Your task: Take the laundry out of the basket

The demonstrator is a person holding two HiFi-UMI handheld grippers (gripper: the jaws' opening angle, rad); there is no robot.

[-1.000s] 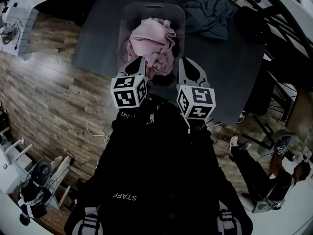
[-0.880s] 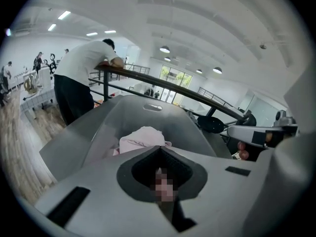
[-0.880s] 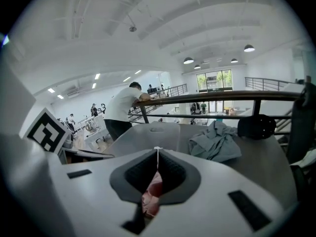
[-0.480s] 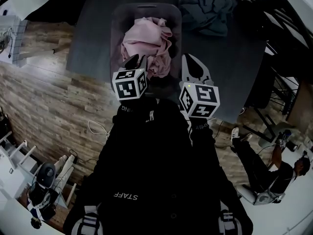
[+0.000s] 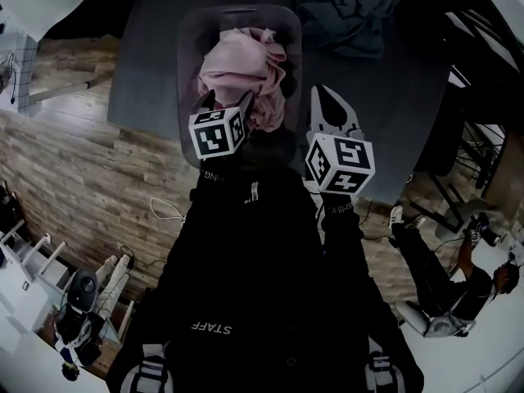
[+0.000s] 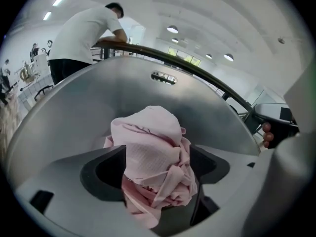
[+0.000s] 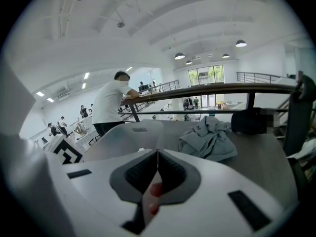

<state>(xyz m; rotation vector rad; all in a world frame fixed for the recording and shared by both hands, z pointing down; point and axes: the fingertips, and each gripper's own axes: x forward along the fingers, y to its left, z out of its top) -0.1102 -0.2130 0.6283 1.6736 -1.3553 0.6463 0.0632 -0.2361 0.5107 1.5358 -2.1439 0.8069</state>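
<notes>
A grey plastic basket (image 5: pixel 188 47) stands on the dark table and holds a heap of pink laundry (image 5: pixel 241 64). My left gripper (image 5: pixel 228 103) reaches over the basket's near end, its jaws opening. In the left gripper view the pink laundry (image 6: pixel 153 152) bulges up between the spread jaws of the left gripper (image 6: pixel 157 174), inside the basket's wall (image 6: pixel 94 98); the pads do not press on it. My right gripper (image 5: pixel 324 97) hovers over the table just right of the basket. In its own view the right gripper (image 7: pixel 157 154) is shut, with nothing in it.
A crumpled grey-blue garment (image 5: pixel 344 11) lies on the table (image 5: pixel 385 97) to the right of the basket, also seen as the grey-blue garment (image 7: pixel 207 139). A person in a white shirt (image 7: pixel 113 102) leans on a railing beyond the table. Wooden floor lies to the left.
My left gripper has pushed forward over the basket's near end and its jaws have spread apart. The right gripper has drifted slightly right and stays shut.
</notes>
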